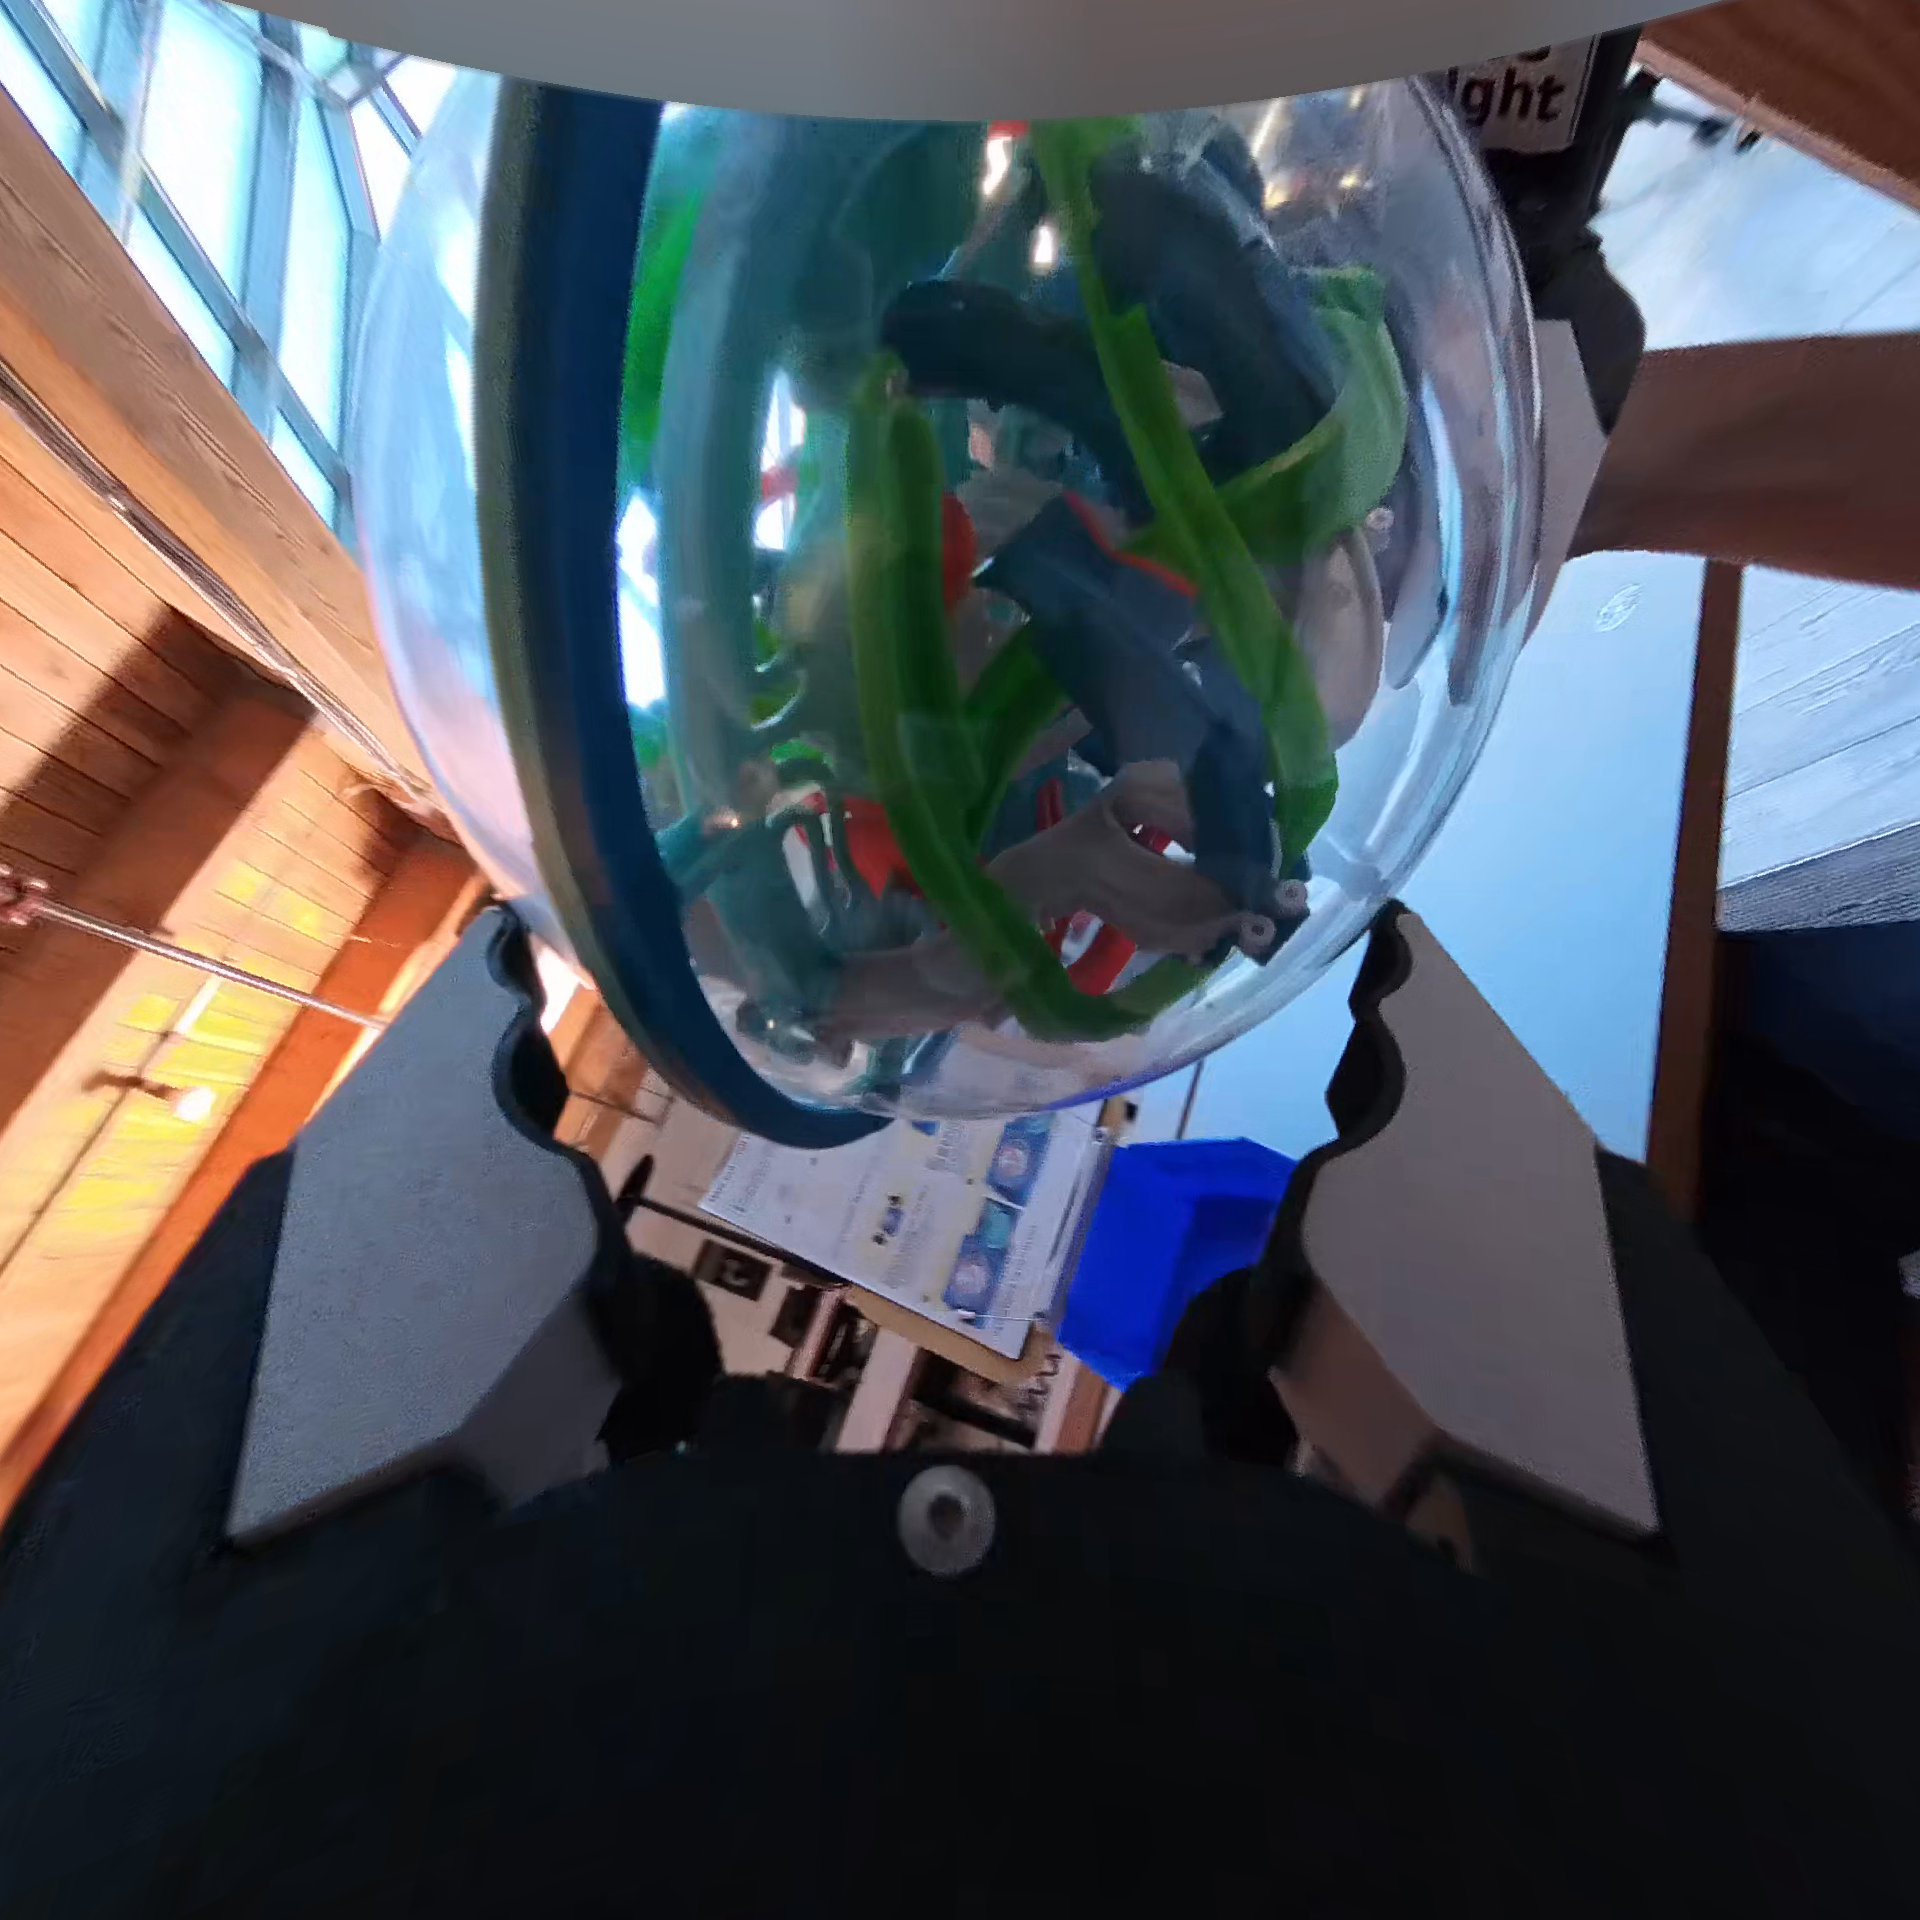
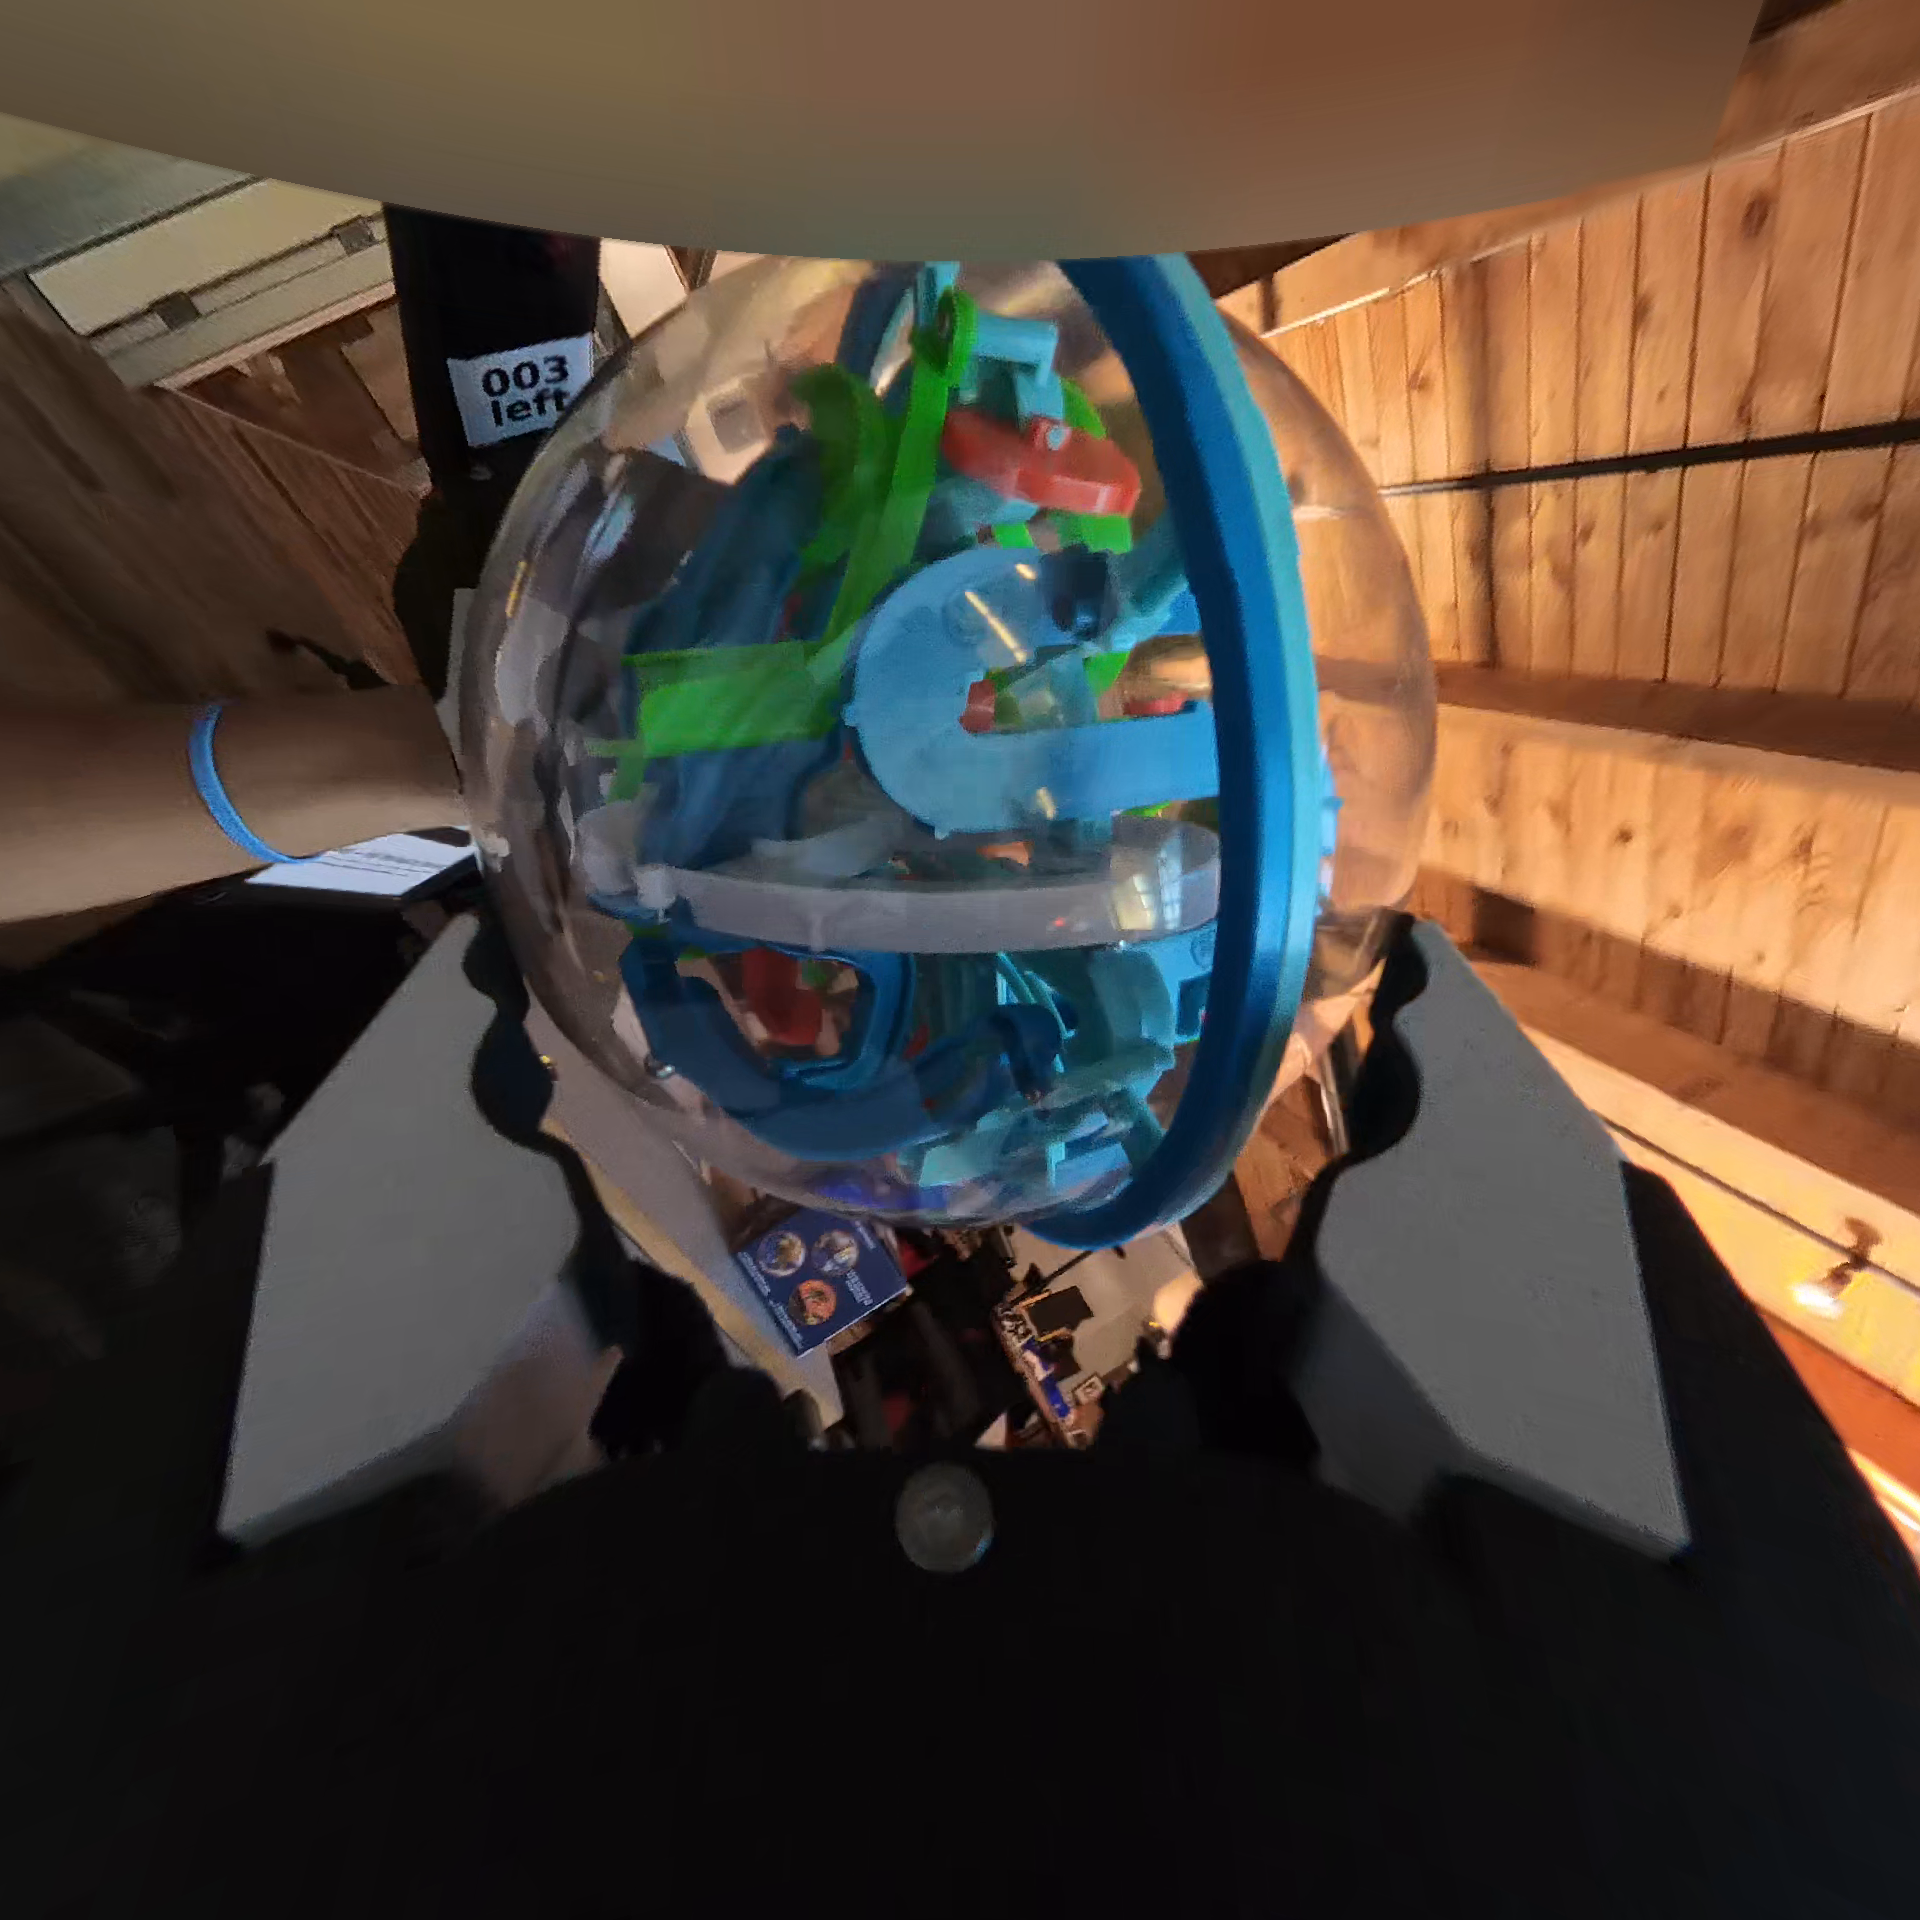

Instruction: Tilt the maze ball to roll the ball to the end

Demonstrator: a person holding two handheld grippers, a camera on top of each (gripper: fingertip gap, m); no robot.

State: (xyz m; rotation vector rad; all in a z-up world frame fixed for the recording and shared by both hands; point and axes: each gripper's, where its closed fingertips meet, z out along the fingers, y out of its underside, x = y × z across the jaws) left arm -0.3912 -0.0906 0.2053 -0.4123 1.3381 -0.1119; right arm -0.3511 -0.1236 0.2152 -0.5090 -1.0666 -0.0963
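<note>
The maze ball [image 1: 935,623] is a clear sphere with a blue equator ring and green, blue, red and grey tracks inside. It is held up in the air, tilted. My left gripper [image 1: 951,930] has its wide-spread fingers closed against the sphere's lower sides. My right gripper [image 2: 940,956] grips the same maze ball [image 2: 935,748] from the opposite side. The right gripper's black body [image 1: 1558,239] shows behind the sphere in the left wrist view. The left gripper's body [image 2: 488,436] shows in the right wrist view. I cannot pick out the small rolling ball inside.
A person's forearm [image 1: 1766,457] reaches in from the right; in the right wrist view the other forearm [image 2: 208,790] wears a blue wristband. Wooden plank walls [image 2: 1662,520] and windows [image 1: 239,208] surround the scene. A blue box [image 1: 1164,1247] and a printed sheet [image 1: 935,1216] lie below.
</note>
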